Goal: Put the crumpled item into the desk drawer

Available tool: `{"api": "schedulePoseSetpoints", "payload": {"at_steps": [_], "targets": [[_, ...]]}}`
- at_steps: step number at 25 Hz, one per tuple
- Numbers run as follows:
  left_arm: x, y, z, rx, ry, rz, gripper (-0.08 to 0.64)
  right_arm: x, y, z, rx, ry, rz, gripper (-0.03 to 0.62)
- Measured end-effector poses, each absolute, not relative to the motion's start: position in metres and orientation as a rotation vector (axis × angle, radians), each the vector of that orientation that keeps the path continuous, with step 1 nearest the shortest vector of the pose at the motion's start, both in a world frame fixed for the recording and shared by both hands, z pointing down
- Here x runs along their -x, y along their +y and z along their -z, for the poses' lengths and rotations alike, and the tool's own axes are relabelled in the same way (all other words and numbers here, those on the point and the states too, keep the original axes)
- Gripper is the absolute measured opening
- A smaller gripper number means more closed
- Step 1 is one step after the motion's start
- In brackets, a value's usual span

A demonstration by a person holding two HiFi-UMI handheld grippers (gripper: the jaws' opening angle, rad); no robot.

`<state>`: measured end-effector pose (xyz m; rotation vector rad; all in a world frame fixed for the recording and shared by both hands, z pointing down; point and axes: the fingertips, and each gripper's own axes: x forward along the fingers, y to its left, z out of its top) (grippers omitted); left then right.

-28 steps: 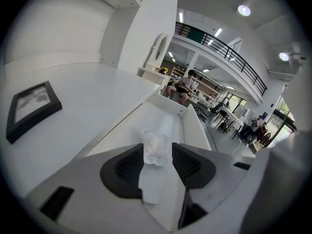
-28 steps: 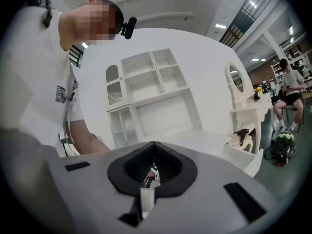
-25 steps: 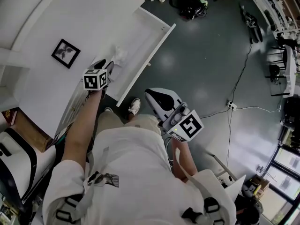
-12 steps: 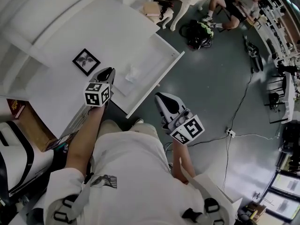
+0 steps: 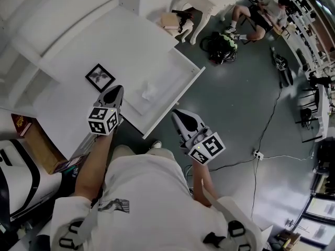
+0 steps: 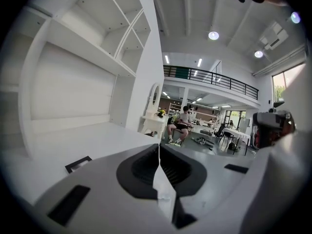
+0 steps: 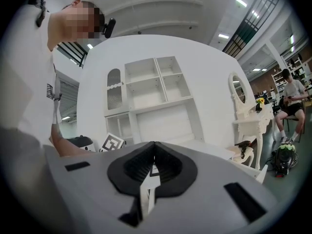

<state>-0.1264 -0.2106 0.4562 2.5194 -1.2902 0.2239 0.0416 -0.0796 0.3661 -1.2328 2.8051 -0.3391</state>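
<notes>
The crumpled white item [image 5: 148,91] lies inside the open desk drawer [image 5: 178,92], which is pulled out from the white desk [image 5: 78,51]. My left gripper [image 5: 114,92] hovers to the left of it, over the desk's front edge and apart from the item. Its jaws are shut with nothing between them, as the left gripper view [image 6: 159,145] shows. My right gripper [image 5: 179,117] hangs over the floor just outside the drawer front. In the right gripper view [image 7: 154,143] its jaws also meet, holding nothing.
A small black picture frame [image 5: 100,78] lies on the desk top. A red book [image 5: 20,122] and a cardboard box [image 5: 41,145] sit at the left. A backpack [image 5: 222,43], a seated person [image 5: 259,9] and a floor cable with a socket [image 5: 257,154] are farther off.
My left gripper has drawn back from the crumpled item, which stays lying in the drawer. The head view has swung, showing more of the desk and the room.
</notes>
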Motion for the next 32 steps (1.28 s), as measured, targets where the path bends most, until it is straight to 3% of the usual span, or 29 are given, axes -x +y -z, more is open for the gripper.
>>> {"api": "schedulePoseSetpoints", "payload": {"at_steps": [16,32], "targets": [[0.158,-0.217,-0.329,-2.702,-1.482,0.044,0.02,-0.077,-0.126,-0.368,1.41,2.706,0.431,0.011],[0.225,-0.167,-0.264,-2.736,-1.685,0.131,0.018,-0.05,-0.15,-0.316,1.367,2.81,0.21,0.011]]}}
